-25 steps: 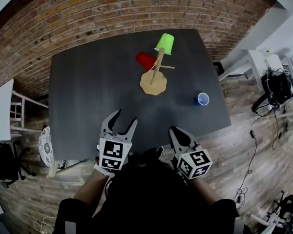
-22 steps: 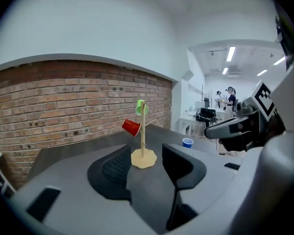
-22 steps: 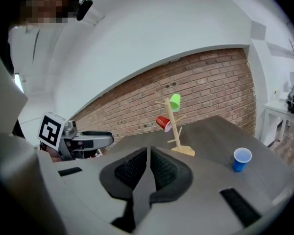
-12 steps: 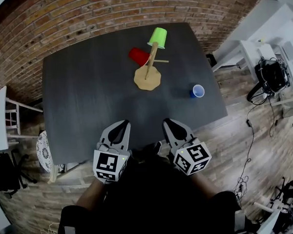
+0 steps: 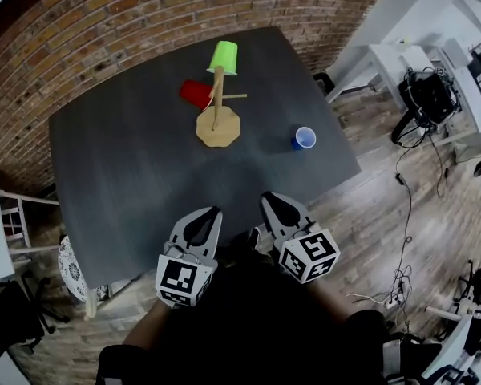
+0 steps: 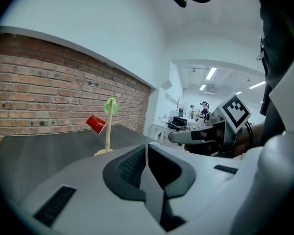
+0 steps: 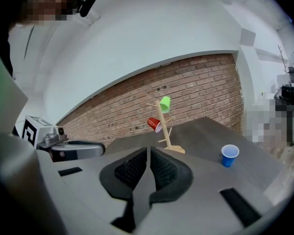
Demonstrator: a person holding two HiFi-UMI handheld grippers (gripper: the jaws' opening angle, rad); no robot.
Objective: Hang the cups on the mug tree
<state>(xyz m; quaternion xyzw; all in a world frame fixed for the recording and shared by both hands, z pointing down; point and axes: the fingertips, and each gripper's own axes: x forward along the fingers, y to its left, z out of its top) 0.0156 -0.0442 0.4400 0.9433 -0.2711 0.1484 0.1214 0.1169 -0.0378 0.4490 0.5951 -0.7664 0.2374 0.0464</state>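
Left tool [image 5: 212, 214] and right tool [image 5: 270, 200] sat closed, empty; the blue cup [image 5: 304, 138] looked light, crushable, best pinched at its rim.

In front of me the dark grey table [image 5: 128, 167] carries two things directly. The wooden mug tree [image 5: 218, 127] stands upright on its flat round base toward the far side of the top. The blue cup [image 5: 304, 138] stands mouth up, apart from the tree, near the table's right edge.
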